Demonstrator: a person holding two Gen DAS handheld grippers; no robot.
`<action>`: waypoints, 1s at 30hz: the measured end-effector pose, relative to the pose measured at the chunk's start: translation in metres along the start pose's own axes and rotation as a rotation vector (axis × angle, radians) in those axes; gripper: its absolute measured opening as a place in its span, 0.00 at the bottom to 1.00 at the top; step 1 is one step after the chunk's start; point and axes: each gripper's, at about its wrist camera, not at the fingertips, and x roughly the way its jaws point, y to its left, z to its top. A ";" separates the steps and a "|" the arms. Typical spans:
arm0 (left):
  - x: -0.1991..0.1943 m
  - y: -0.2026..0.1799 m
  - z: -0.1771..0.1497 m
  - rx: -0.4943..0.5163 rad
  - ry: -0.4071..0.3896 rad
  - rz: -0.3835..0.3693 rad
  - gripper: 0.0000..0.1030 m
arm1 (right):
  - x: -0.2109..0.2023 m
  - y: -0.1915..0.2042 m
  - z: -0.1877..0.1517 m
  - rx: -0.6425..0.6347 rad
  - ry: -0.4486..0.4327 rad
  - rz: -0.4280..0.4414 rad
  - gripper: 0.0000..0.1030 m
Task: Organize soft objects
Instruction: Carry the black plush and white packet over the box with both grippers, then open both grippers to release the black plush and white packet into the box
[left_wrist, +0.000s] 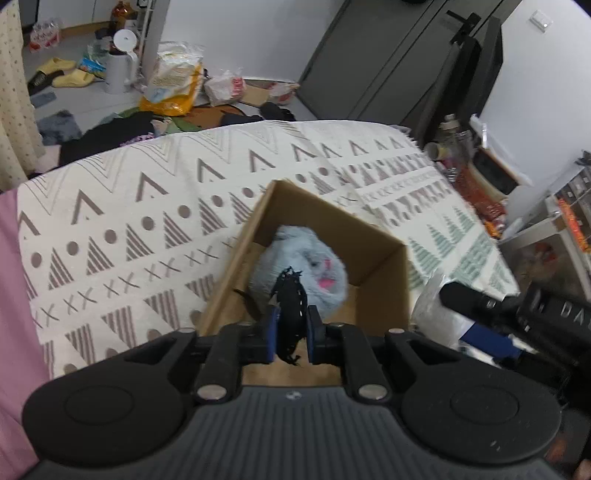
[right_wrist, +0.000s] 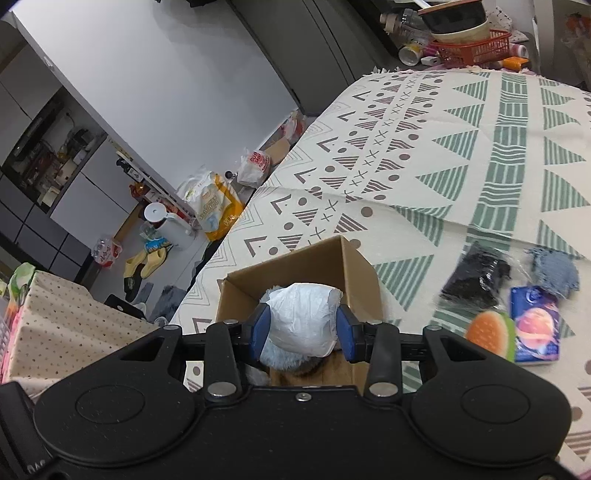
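Cardboard box (left_wrist: 384, 266) on the patterned cloth (left_wrist: 147, 206) holds a plush (left_wrist: 299, 258); left gripper (left_wrist: 291, 325) jaws clamp black lace (left_wrist: 290, 302), right gripper (right_wrist: 303, 325) jaws clamp a white bundle (right_wrist: 303, 314).

surface: patterned cloth (right_wrist: 461, 147) | on it: cardboard box (right_wrist: 354, 266), black pouch (right_wrist: 476, 277), blue pouch (right_wrist: 554, 271), burger toy (right_wrist: 487, 332), tissue pack (right_wrist: 537, 328)

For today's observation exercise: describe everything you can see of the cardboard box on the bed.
The cardboard box is plain brown corrugated card, open at the top, with upright walls. It sits on the patterned blanket. Inside lies a fluffy pale blue plush toy with pink marks. The left gripper, shut on a black lacy item, hangs over the opening. The right gripper holds a white wad above it. No lid or printing shows.
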 end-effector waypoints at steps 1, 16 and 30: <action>0.001 0.001 0.000 0.004 -0.010 0.018 0.16 | 0.003 0.001 0.001 -0.001 -0.001 -0.001 0.38; 0.017 0.003 0.004 0.013 0.014 0.018 0.56 | 0.012 -0.011 0.005 0.008 -0.009 -0.026 0.54; -0.003 -0.032 -0.010 0.169 -0.080 0.142 0.77 | -0.044 -0.039 0.006 -0.062 -0.026 -0.079 0.88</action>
